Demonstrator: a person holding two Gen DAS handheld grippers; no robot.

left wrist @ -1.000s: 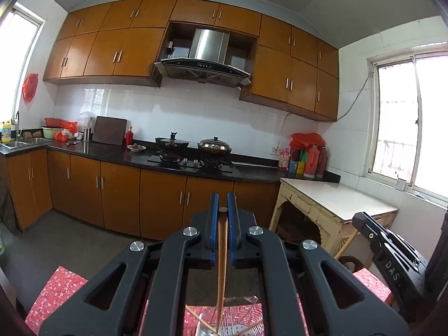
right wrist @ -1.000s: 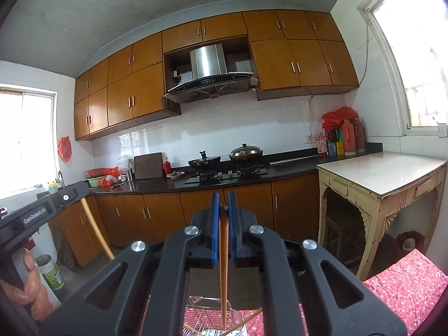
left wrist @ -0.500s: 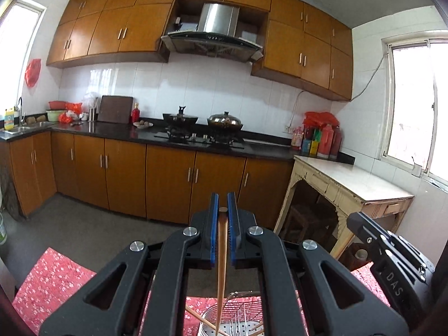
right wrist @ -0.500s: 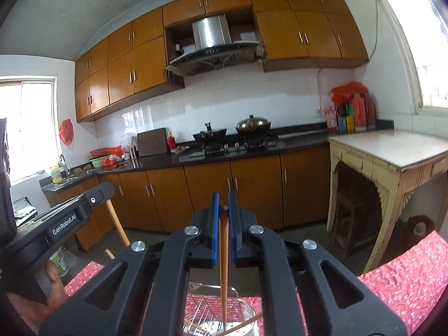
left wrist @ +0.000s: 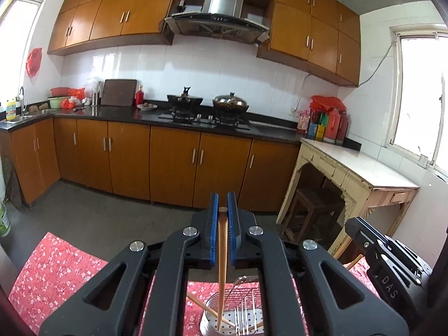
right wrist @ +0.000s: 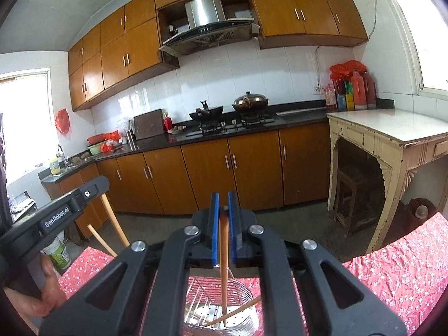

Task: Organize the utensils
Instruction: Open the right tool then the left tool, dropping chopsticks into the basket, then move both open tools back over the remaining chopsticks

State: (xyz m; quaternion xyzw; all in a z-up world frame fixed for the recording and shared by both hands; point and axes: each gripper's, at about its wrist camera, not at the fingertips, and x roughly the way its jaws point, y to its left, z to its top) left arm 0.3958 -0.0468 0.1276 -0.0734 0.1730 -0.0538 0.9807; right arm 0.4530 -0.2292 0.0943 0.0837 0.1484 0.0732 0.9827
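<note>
In the left wrist view the left gripper [left wrist: 223,233], black with blue pads, is clamped on a long pale wooden chopstick [left wrist: 222,268]. The stick's blunt top shows between the pads at frame centre. Its long axis runs almost straight down the picture, and its lower end is already inside the perforated steel utensil holder [left wrist: 208,319] at the bottom centre. The holder stands on the red flowered cloth [left wrist: 56,268].

In the right wrist view the right gripper [right wrist: 223,231] is likewise closed on a second wooden chopstick with a darker top [right wrist: 224,274]. That stick also hangs near vertical, and its tip is down in the same holder [right wrist: 246,312] at lower centre. Loose chopsticks lean slantwise inside the holder.

So the holder lies directly below both claws, in line with each stick's length. Neither arm looks clearly nearer. By my judgement, the coming move only needs the pads to part so each stick drops along its own axis. The leaning sticks could deflect a tip.
</note>
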